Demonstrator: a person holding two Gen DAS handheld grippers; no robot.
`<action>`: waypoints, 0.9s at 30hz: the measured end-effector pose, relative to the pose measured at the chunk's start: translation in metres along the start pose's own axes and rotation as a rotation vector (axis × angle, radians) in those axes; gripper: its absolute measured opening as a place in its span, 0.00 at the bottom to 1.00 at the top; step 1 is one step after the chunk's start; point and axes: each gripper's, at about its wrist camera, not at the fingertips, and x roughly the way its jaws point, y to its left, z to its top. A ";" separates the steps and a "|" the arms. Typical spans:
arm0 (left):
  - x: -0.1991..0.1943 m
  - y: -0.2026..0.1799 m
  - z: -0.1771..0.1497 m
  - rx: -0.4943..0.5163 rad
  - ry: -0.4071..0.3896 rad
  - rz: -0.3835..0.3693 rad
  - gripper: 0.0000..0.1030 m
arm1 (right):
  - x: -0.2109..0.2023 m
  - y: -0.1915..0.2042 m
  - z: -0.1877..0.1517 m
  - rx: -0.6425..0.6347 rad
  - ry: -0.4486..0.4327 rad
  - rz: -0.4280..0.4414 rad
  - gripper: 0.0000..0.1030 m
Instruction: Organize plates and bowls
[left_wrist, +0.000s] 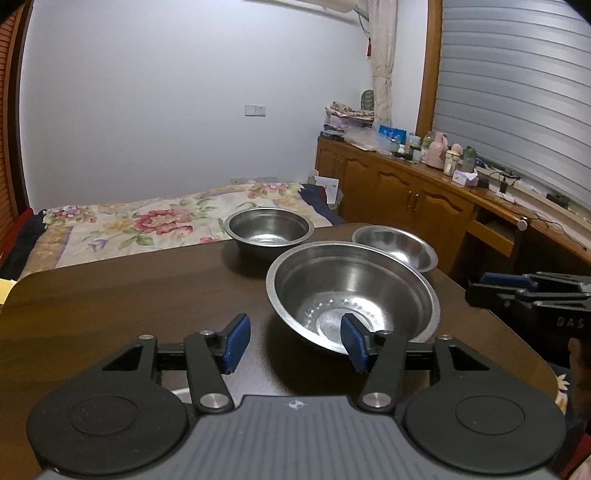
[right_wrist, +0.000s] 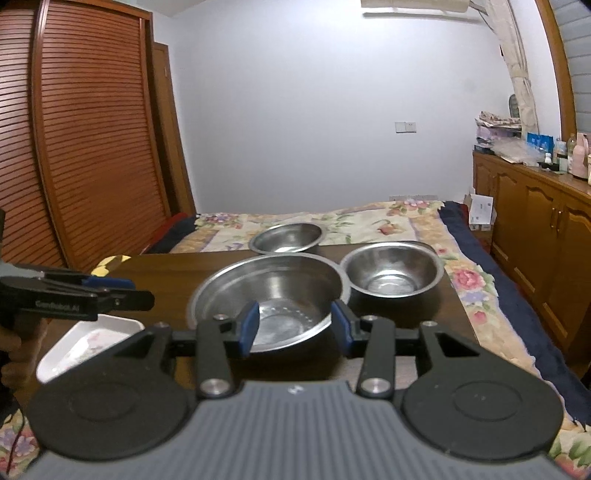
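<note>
Evidently little is sorted yet. Nearest, at the bottom of each view, the left gripper (left_wrist: 293, 343) and right gripper (right_wrist: 297, 326) both have jaws spread wide, holding nothing. Lower left in the right view lies a white plate (right_wrist: 88, 341) on the dark table (left_wrist: 129, 314). Mid-frame sits the large steel bowl (right_wrist: 267, 295), a smaller bowl (right_wrist: 391, 273) touching its right rim, and a third bowl (right_wrist: 286, 236) behind; none is nested. Seen side-on, the left tool reads "GenRobot.AI"; "DAS" shows on the right.
</note>
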 end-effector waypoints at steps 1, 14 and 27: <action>0.005 0.000 0.001 -0.005 0.001 0.007 0.57 | 0.004 -0.003 0.000 0.005 0.006 0.000 0.44; 0.038 -0.007 0.011 -0.047 0.024 0.039 0.57 | 0.044 -0.036 0.002 0.034 0.058 0.028 0.49; 0.048 -0.008 0.009 -0.129 0.043 0.060 0.47 | 0.073 -0.044 0.006 0.037 0.108 0.119 0.49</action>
